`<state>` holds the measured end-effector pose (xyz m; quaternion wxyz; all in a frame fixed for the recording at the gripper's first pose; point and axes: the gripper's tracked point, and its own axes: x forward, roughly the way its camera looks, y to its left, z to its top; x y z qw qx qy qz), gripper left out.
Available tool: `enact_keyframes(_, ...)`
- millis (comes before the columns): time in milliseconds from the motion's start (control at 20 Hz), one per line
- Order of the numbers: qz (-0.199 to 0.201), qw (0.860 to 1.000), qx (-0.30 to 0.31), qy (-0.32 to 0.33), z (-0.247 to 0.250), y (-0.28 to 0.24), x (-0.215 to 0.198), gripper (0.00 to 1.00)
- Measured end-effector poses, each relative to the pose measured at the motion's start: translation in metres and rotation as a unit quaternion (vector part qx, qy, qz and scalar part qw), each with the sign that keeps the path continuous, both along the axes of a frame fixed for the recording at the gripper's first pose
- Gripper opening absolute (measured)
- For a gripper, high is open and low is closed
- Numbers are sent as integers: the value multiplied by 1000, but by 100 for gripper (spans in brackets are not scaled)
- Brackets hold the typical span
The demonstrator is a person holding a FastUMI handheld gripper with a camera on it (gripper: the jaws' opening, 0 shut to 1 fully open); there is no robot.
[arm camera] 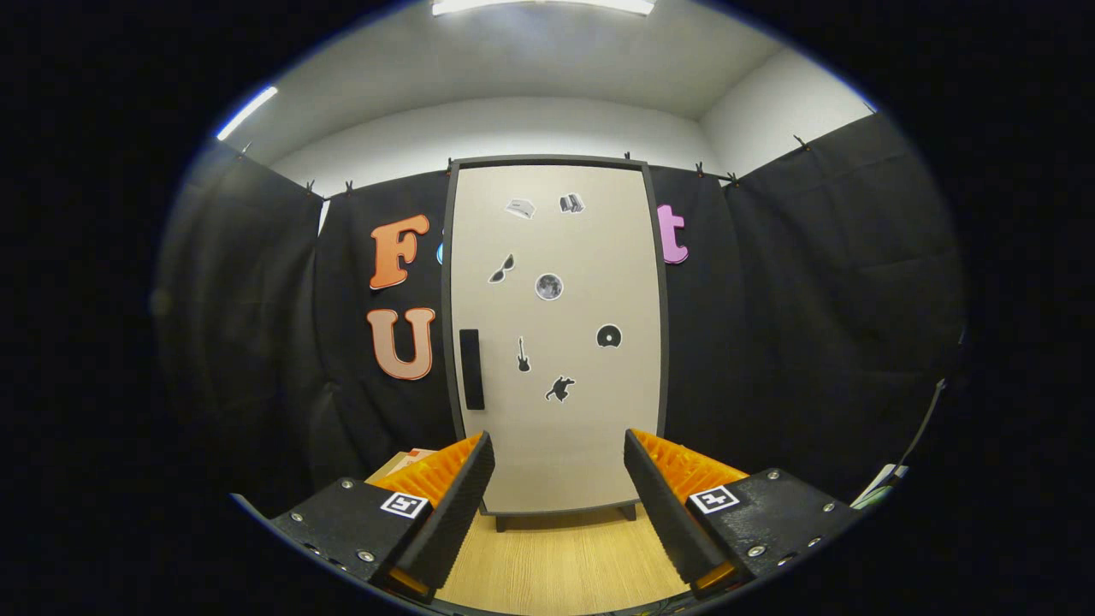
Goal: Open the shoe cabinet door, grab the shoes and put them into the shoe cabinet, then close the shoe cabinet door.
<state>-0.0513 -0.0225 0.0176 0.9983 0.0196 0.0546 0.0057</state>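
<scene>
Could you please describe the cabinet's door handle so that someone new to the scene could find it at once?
Beyond the open gripper stands a tall pale shoe cabinet with its door shut. Near the door's left edge, about halfway up, sits the handle. It is a plain dark upright bar, unlike the small picture stickers scattered beside it.
</scene>
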Motion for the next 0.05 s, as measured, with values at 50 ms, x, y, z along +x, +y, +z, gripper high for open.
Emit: enact_keyframes(50,0,1000,1,0,0,-1,-1,95)
